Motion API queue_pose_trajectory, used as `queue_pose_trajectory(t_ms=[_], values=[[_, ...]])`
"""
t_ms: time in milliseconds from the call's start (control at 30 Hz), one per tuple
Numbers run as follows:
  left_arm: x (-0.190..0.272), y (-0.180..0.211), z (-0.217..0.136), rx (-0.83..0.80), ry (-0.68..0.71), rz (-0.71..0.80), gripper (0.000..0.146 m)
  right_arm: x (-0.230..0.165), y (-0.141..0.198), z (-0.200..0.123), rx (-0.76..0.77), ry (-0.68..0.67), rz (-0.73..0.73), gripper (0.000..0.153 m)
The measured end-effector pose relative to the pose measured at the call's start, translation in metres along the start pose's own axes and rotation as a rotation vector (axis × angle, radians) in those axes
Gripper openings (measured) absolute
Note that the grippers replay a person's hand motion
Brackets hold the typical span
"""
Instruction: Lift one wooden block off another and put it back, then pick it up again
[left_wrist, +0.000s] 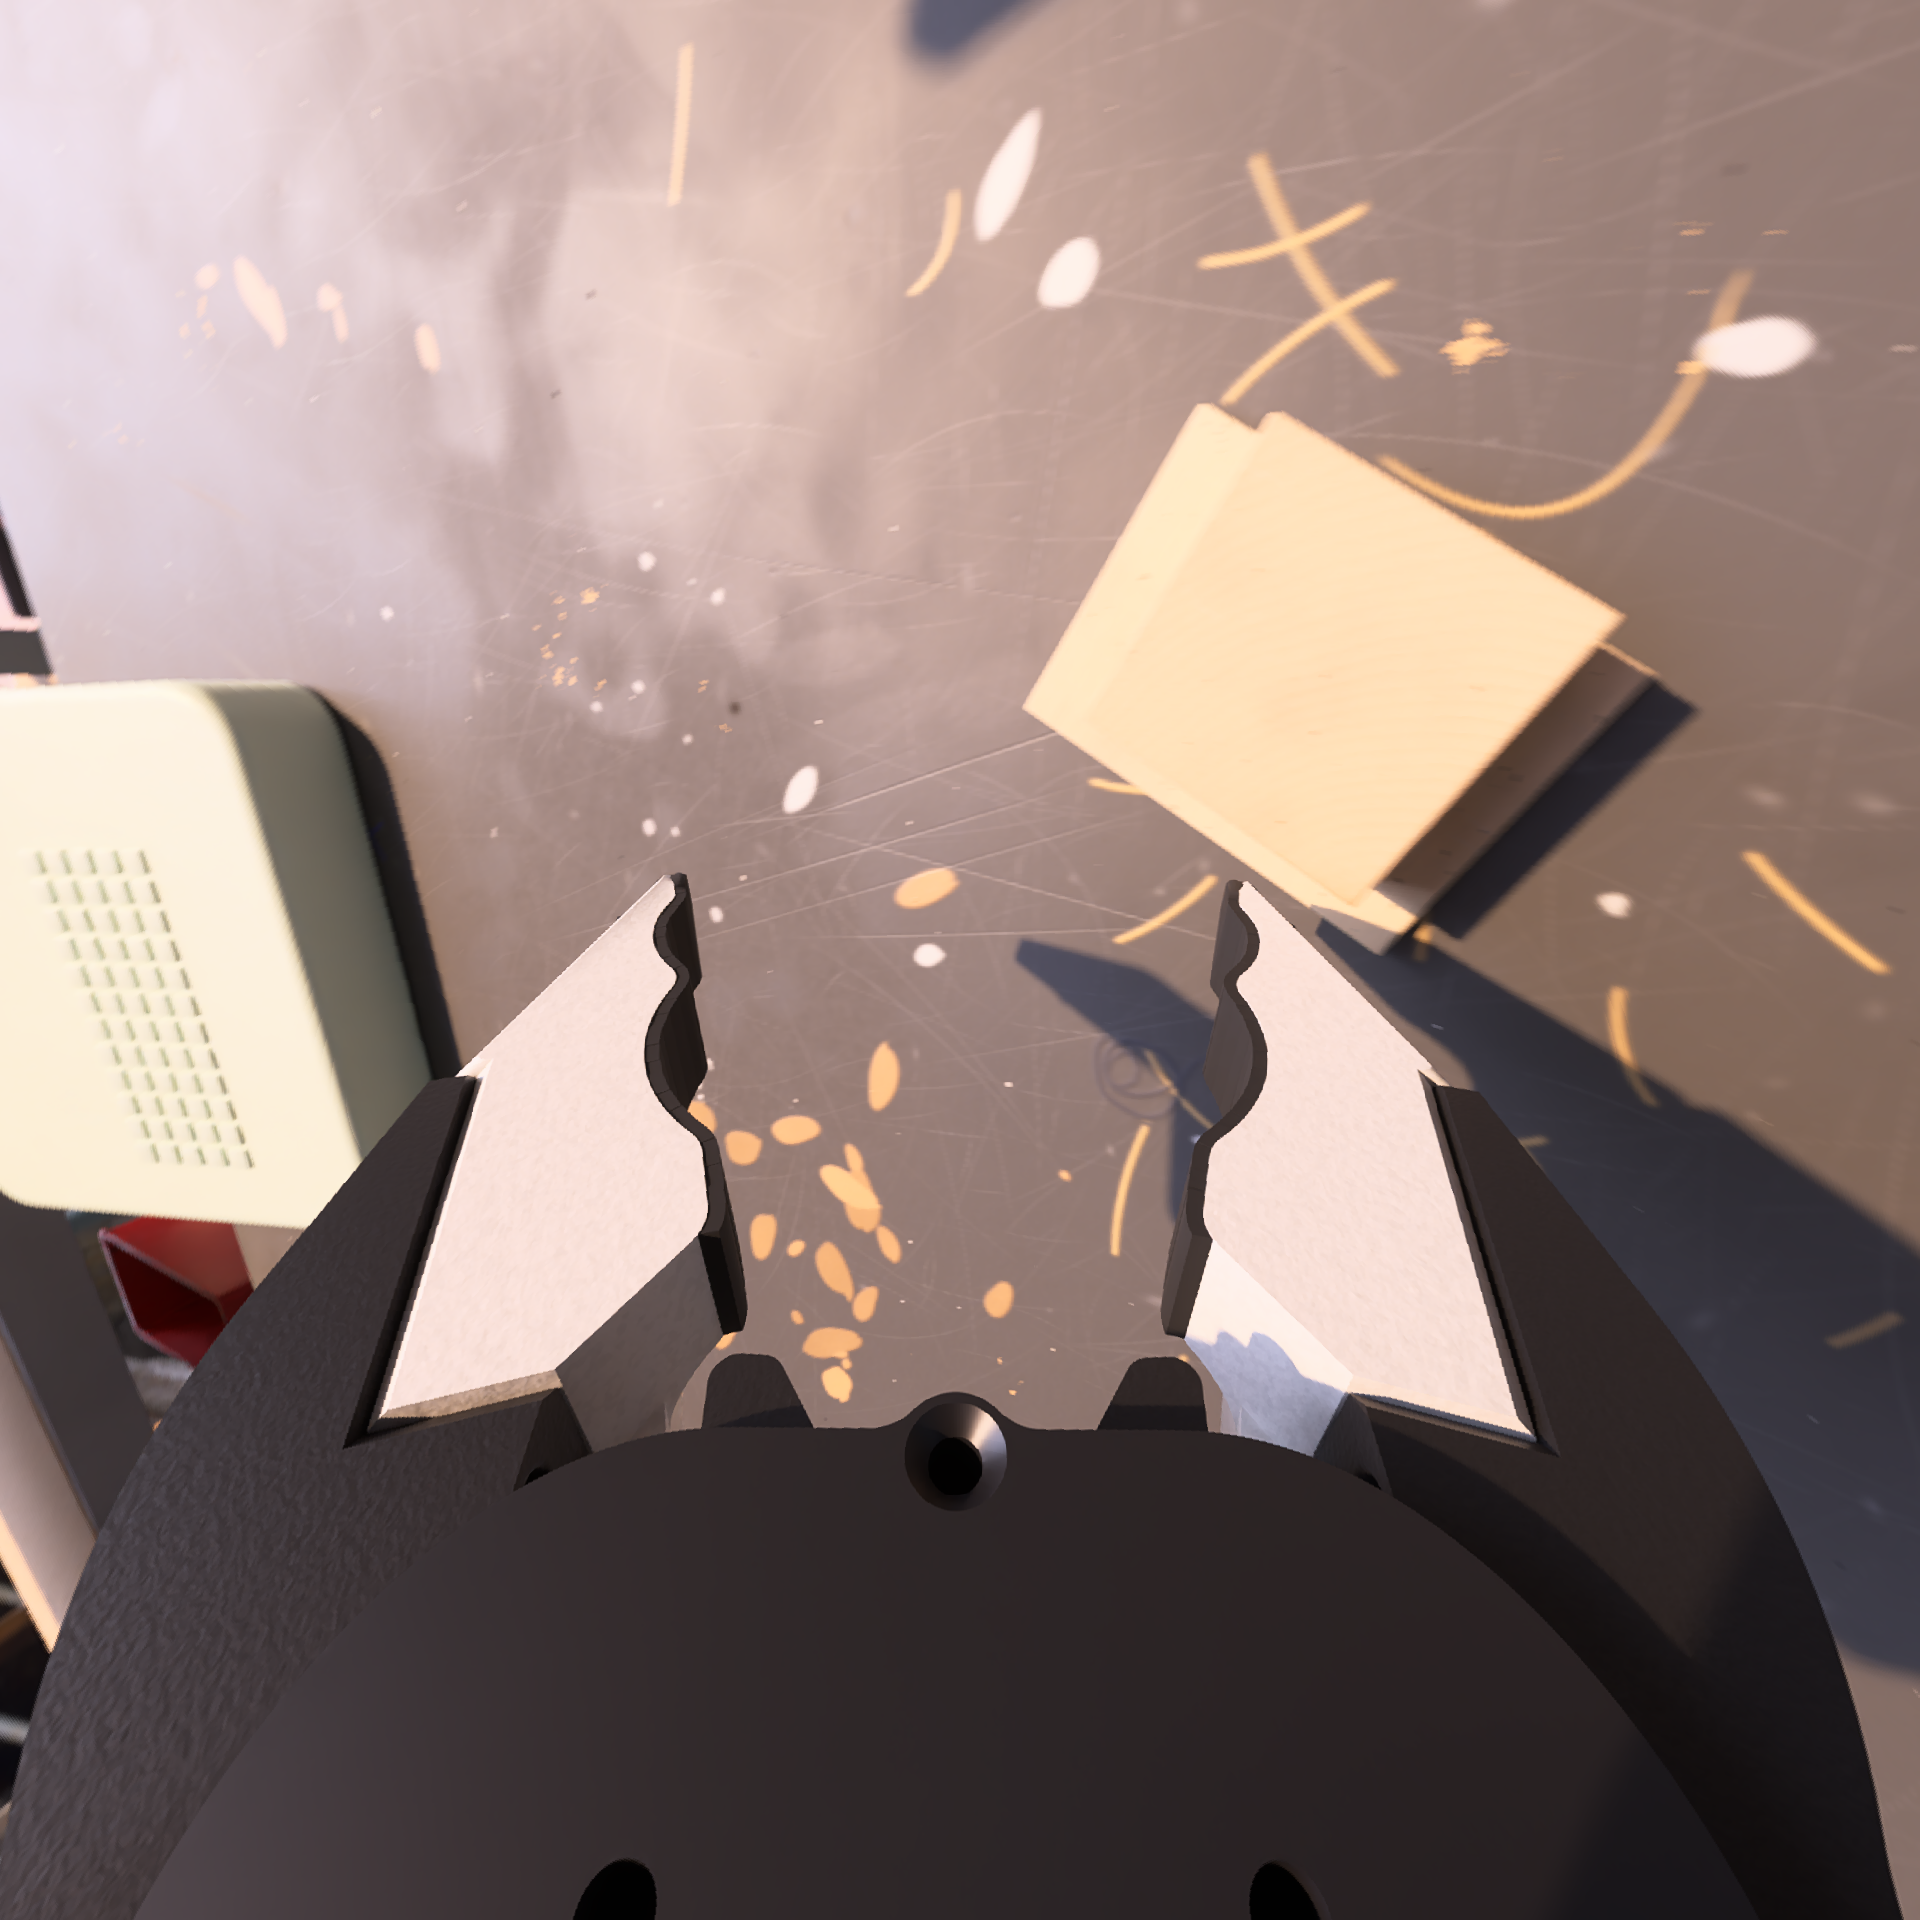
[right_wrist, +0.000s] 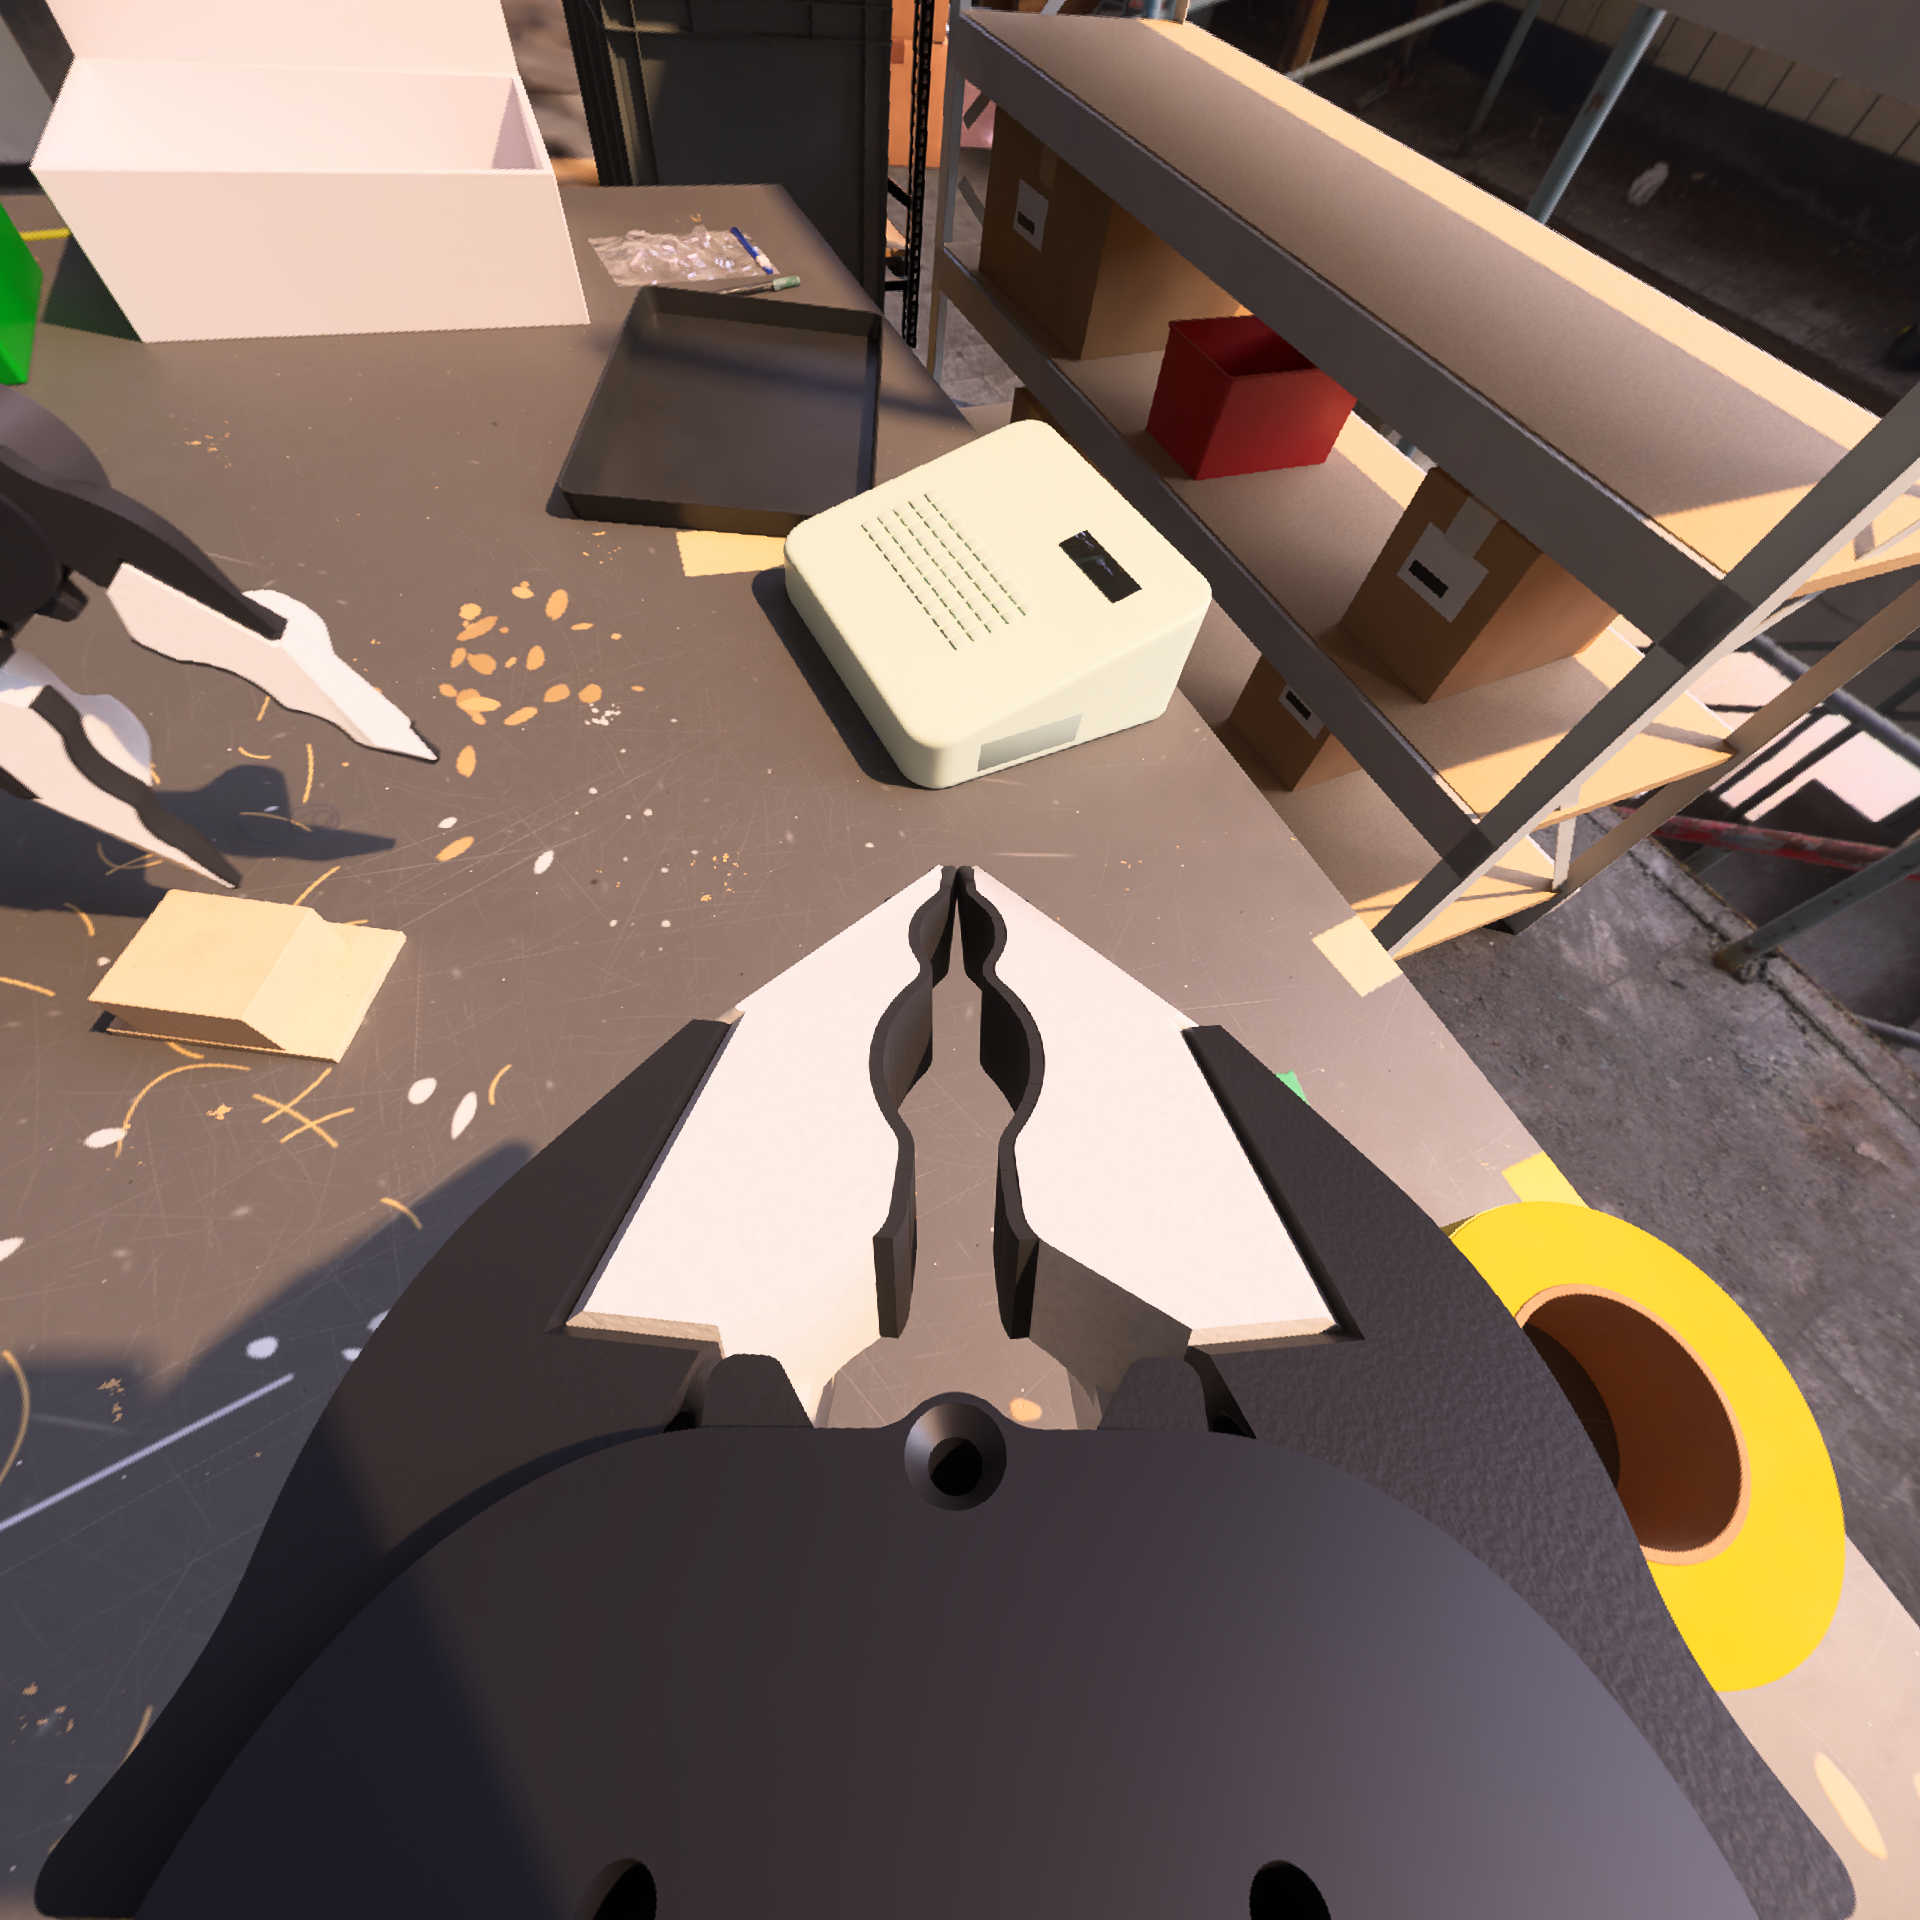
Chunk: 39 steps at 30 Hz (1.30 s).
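Two pale wooden blocks lie stacked on the grey, paint-flecked table. In the left wrist view the upper block (left_wrist: 1340, 665) is up and to the right, and the lower block (left_wrist: 1392, 920) peeks out under its near and right edges. My left gripper (left_wrist: 956, 894) is open and empty, above the table just short and left of the stack. In the right wrist view the upper block (right_wrist: 197, 961) sits on the lower block (right_wrist: 358, 961) at the left, with the left gripper (right_wrist: 327, 816) hovering open just beyond them. My right gripper (right_wrist: 956, 873) is shut and empty, well to the right of the blocks.
A cream vented box (right_wrist: 997, 603) stands mid-table and also shows at the left of the left wrist view (left_wrist: 156, 935). Behind it are a black tray (right_wrist: 727, 416) and a white open box (right_wrist: 301, 208). A yellow tape roll (right_wrist: 1683, 1455) sits by the table's right edge. Shelving with a red bin (right_wrist: 1247, 395) stands beyond.
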<state>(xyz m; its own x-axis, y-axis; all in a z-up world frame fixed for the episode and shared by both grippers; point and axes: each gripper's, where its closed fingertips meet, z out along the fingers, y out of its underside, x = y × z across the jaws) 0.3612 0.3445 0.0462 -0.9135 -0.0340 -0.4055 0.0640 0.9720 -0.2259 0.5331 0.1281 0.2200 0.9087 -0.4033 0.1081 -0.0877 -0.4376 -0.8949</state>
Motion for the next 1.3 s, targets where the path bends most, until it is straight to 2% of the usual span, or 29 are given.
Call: queue_pose_trajectory(t_ms=[167,333,433,533,600,633,767,833,900,967,1033,1100,1200,1300], values=[[-0.029,0.002,0.016,-0.033,-0.040,-0.151,0.095,0.000,0.000,0.000,0.001,0.001,-0.002,0.000],[-0.036,-0.009,0.021,0.040,0.000,-0.381,0.089,0.000,0.000,0.000,0.004,-0.003,-0.003,0.000],[-0.036,-0.013,0.007,0.118,0.008,-0.612,0.078,0.000,0.000,0.000,0.004,-0.003,-0.005,0.000],[-0.025,-0.030,-0.016,0.272,0.110,-0.912,0.077,0.000,0.000,0.000,-0.001,0.004,-0.010,0.000],[-0.014,-0.039,-0.023,0.271,0.154,-1.020,0.077,0.000,0.000,0.000,-0.003,0.008,-0.012,0.000],[-0.008,-0.045,-0.024,0.256,0.158,-1.057,0.080,0.000,0.000,0.000,-0.003,0.010,-0.014,0.000],[0.022,-0.080,-0.020,0.238,0.282,-1.211,0.125,0.000,0.000,0.000,-0.002,0.010,-0.017,0.000],[0.027,-0.079,-0.011,0.149,0.238,-1.239,0.133,0.000,0.000,0.000,-0.002,0.011,-0.019,0.000],[0.028,-0.071,-0.003,0.013,0.152,-1.208,0.132,0.000,0.000,0.000,0.000,0.010,-0.022,0.000],[0.032,-0.075,0.001,-0.031,0.136,-1.180,0.130,0.000,0.000,0.000,0.003,0.005,-0.021,0.000],[0.040,-0.073,0.005,-0.087,0.139,-1.153,0.121,0.000,0.000,0.000,0.009,-0.001,-0.020,0.000],[0.047,-0.063,0.011,-0.187,0.141,-1.137,0.118,0.000,0.000,0.000,0.014,-0.006,-0.019,0.000],[0.051,-0.049,0.015,-0.253,0.144,-1.141,0.112,0.000,0.000,0.000,0.015,-0.006,-0.022,0.000],[0.053,-0.041,0.012,-0.271,0.168,-1.139,0.096,0.000,0.000,0.000,0.017,-0.008,-0.029,0.000]])
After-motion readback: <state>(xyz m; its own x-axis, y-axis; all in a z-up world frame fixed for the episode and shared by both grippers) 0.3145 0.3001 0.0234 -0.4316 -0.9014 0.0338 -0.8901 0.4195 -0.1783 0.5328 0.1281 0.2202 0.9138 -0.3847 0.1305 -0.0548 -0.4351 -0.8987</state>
